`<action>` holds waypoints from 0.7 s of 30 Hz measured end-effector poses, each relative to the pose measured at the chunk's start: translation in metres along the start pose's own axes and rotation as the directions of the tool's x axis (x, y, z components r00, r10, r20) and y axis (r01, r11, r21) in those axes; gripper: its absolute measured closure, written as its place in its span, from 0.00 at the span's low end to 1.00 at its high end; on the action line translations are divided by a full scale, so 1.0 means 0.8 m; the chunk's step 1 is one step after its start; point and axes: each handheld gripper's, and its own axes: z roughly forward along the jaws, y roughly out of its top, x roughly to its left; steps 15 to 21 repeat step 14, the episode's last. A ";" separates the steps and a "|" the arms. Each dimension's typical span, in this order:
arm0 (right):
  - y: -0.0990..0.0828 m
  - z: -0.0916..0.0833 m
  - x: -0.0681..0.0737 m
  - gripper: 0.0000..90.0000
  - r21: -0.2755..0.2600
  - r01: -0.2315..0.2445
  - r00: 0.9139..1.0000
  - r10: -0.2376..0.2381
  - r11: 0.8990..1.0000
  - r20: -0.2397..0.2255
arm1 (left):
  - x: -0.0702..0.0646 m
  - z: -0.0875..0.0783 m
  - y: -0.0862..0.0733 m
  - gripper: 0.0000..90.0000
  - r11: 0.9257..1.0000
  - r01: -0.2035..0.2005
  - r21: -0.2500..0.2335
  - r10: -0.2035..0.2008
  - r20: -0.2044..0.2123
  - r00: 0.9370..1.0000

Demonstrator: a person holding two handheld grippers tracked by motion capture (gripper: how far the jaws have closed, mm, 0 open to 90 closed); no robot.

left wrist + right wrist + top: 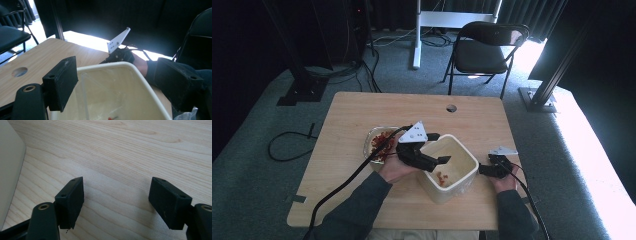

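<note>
At nine o'clock on the table (342,112) we see the glass bowl (373,136), with plenty of red pieces (382,141) left in it, so we judge the moving is only part done. Just right of it our left gripper (439,160) hangs over the white tub (462,177), jaws spread wide with nothing between them. A few red bits (441,178) lie on the tub floor at about six o'clock. At three o'clock our right gripper (484,170) rests beside the tub, jaws parted over bare wood, gripping nothing.

In the left gripper view the tub (140,77) is cut off low, and just one red speck (112,117) shows. We cannot make out what the pieces are, and the left gripper covers part of the bowl.
</note>
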 end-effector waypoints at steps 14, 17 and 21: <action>0.000 0.000 0.000 0.31 0.000 -0.001 1.000 0.001 1.000 0.000 | 0.000 -0.026 -0.001 0.25 1.000 -0.021 -0.002 0.020 -0.067 0.998; 0.000 0.000 0.000 0.31 0.000 -0.001 1.000 0.001 1.000 0.000 | 0.000 -0.026 -0.001 0.25 1.000 -0.021 -0.002 0.020 -0.067 0.998; 0.000 0.000 0.000 0.31 0.000 -0.001 1.000 0.001 1.000 0.000 | 0.000 -0.026 -0.001 0.25 1.000 -0.021 -0.002 0.020 -0.067 0.998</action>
